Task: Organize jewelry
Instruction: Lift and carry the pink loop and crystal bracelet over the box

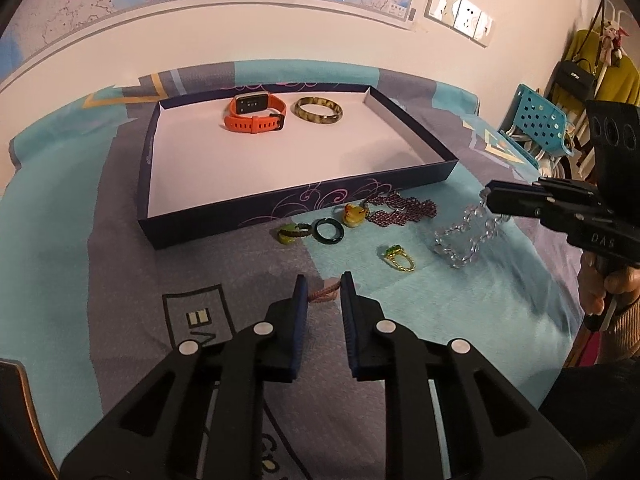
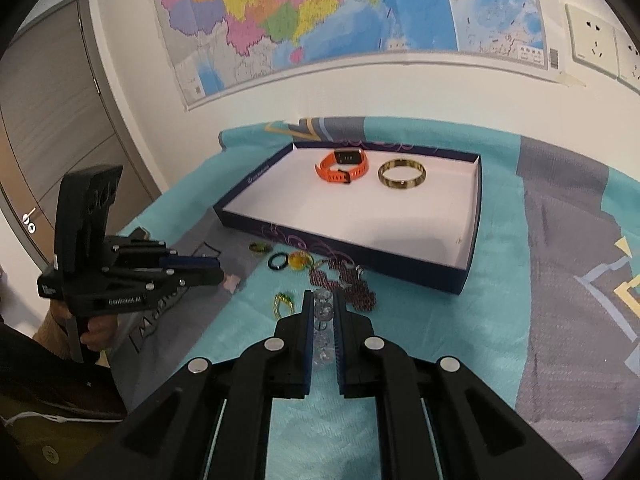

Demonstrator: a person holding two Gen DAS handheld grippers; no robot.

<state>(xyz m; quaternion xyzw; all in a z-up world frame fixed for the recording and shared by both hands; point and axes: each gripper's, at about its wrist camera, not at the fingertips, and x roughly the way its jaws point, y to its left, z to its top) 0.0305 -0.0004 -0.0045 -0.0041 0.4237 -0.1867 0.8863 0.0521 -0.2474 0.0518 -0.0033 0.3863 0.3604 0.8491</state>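
Observation:
A dark blue box lid (image 1: 280, 200) (image 2: 360, 252) holds an orange watch (image 1: 256, 114) (image 2: 342, 166) and a brown-gold bangle (image 1: 319, 111) (image 2: 401, 175). In front of it lie a purple beaded piece (image 1: 400, 208) (image 2: 352, 280), a yellow duck charm (image 1: 354, 215), a dark green ring (image 1: 329, 232) (image 2: 277, 261), a green charm (image 1: 290, 235) and a gold ring (image 1: 396, 258) (image 2: 283, 303). My right gripper (image 1: 486, 196) (image 2: 322, 300) is shut on a clear bead bracelet (image 1: 466, 240) (image 2: 323, 312), lifting one end. My left gripper (image 1: 323, 284) (image 2: 218, 270) is shut on a pink cord bracelet (image 1: 322, 294).
A teal and grey cloth (image 1: 120, 260) covers the table. A map (image 2: 320, 12) hangs on the wall behind. A blue perforated basket (image 1: 536, 120) and hanging bags stand at the right; a door (image 2: 48, 120) is at the left.

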